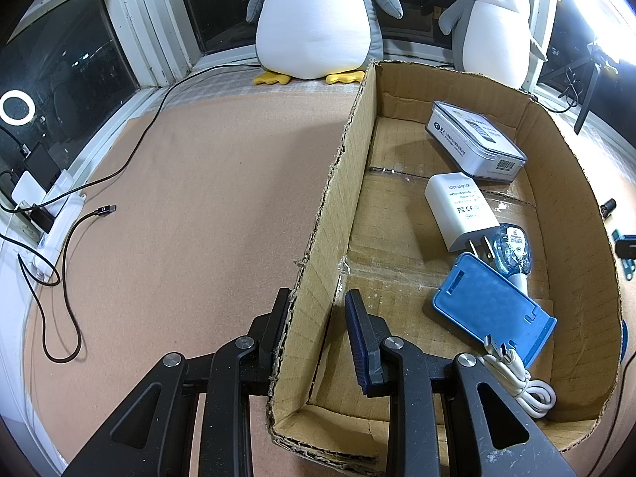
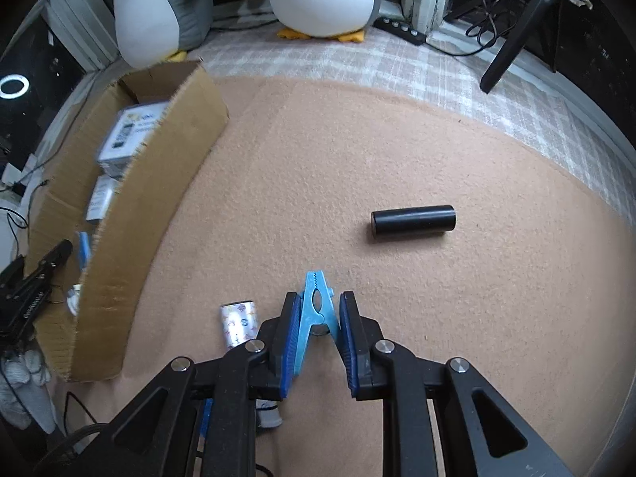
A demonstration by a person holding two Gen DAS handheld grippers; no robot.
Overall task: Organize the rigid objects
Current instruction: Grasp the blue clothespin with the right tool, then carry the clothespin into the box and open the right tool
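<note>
clothespin in light blue lies on the tan mat, between the fingers of our right tool, which stand apart around it, not yet pinching. our left tool straddles the near wall of the cardboard box, fingers apart, one outside and one inside. the box already holds a white case, a charger and a blue phone stand. a black cylinder and a small printed pack wait on the mat. we judge the risks so: closing on the peg's handles could spring it open or squirt it forward, and the left tool is not steadying the box.
</note>
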